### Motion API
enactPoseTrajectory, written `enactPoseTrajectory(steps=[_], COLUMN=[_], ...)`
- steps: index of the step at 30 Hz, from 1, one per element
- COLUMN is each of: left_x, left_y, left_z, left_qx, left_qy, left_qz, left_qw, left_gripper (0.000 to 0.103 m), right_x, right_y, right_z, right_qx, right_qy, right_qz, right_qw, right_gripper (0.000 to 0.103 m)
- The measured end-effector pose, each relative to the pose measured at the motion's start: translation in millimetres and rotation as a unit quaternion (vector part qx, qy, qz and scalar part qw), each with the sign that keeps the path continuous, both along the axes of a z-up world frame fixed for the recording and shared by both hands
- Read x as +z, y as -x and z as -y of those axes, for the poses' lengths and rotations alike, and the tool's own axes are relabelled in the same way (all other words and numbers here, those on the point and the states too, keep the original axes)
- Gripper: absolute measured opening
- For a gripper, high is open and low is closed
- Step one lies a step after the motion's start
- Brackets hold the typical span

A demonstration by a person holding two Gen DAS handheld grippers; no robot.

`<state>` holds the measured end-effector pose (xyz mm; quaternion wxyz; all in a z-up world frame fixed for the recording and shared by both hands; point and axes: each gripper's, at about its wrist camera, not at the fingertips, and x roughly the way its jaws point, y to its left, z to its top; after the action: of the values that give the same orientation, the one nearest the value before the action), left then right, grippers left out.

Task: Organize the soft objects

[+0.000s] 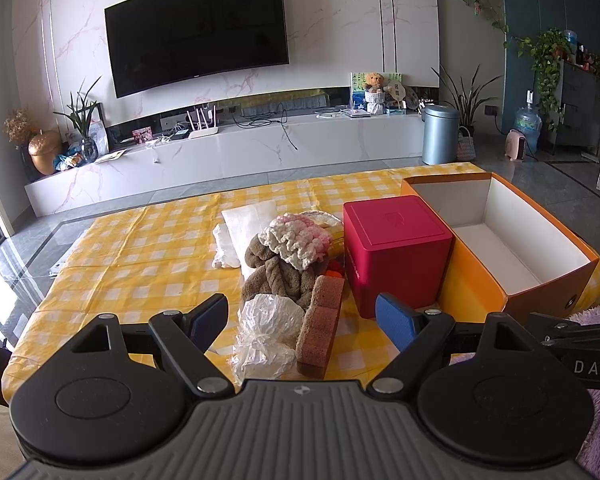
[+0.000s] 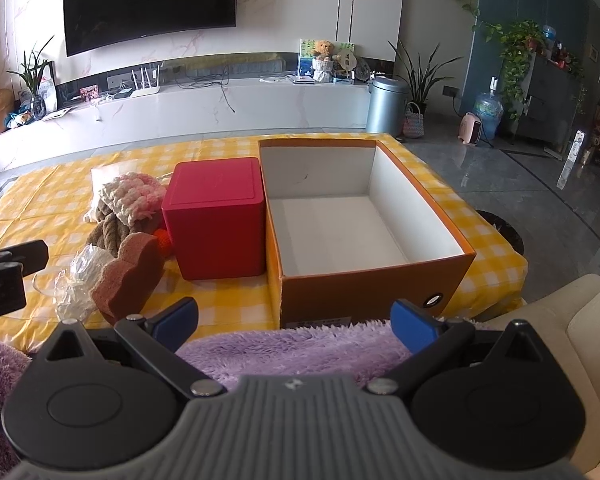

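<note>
Soft objects (image 1: 296,264) sit heaped mid-bench left of the red box (image 1: 396,252); my left gripper (image 1: 300,316) and right gripper (image 2: 294,322) gape wide, empty. Sorting looks unstarted; next I must seize the sponge (image 1: 320,326) for the empty orange box (image 2: 364,216).

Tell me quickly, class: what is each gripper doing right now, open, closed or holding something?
Left gripper: open, holding nothing, above the plastic bag and sponge.
Right gripper: open, holding nothing, over the purple fluffy cloth.
</note>
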<state>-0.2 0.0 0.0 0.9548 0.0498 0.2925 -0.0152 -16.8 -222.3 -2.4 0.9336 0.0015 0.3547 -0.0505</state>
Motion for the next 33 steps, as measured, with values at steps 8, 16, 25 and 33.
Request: enactPoseTrajectory(steps=[8,16,25,33], left_x=[0.0,-3.1,-2.8,-2.8], left_y=[0.2,5.0,4.3,4.3], left_z=[0.2,-5.0,-4.5,-4.5], left_qx=[-0.001,-0.001,0.000,-0.001], left_qy=[-0.001,-0.001,0.000,0.000], left_qz=[0.000,-0.001,-0.001,-0.001], left_qw=[1.0000,1.0000,1.0000,1.0000], left_gripper=[0.098,0.098,0.098,0.098], right_x=[-1.2,-1.1,0.0,0.7], right_y=[-0.6,-0.3,0.2,1.8], right_z=[-0.4,-0.4,-1.7,-3.0], right_qx=[0.001,0.001,0.001,0.002], right_qy=[-0.001,-0.001,-0.001,0.000], right_qz=[-0.003,-0.003,0.000,0.001], right_qw=[1.000,1.000,1.000,1.000], right_gripper=[0.100,0.100,0.100,0.100])
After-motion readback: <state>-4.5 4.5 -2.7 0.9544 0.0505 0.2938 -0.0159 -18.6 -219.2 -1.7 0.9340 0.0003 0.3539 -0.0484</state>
